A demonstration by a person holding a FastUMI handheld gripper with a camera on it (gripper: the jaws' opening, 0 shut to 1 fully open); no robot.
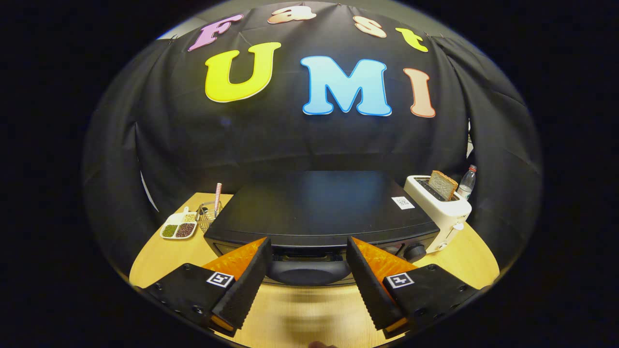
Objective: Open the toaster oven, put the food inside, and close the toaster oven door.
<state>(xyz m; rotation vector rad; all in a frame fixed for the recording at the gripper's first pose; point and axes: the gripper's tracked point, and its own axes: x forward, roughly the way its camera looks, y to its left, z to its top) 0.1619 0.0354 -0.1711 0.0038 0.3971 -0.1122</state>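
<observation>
Gripper (307, 246) at bottom centre of frame, jaws spread wide, nothing between the pads, each finger angled inward toward the toaster oven (321, 212). Toaster oven sits mid-frame on the wooden bench (309, 309), black, seen from above and in front, so mostly its flat top shows. Its door handle (308, 270) lies in the gap between the two fingers, just ahead of the tips; cannot tell if either finger touches it, looks apart. Door looks closed, front face barely visible from this angle. Control knob (415, 252) on the oven front, right of the handle.

Right of the oven, just beside it: white slot toaster (442, 205) with a slice of bread (442, 184) standing in it. Clear bottle (467, 182) behind that, at right edge. Left of the oven: small divided dish (179, 226) of beans or grains, and a glass holder (209, 216) with a striped stick in it.

Progress, judged from this: very early. Door not yet opened, no food in the jaws, nothing placed inside. Step in hand looks like lining up on the handle to pull the door down. Left to do: grip handle, open, fetch food (the bread is the likely item, not certain), put it in, shut door. A small blurred shape at the very bottom edge, cannot tell what
</observation>
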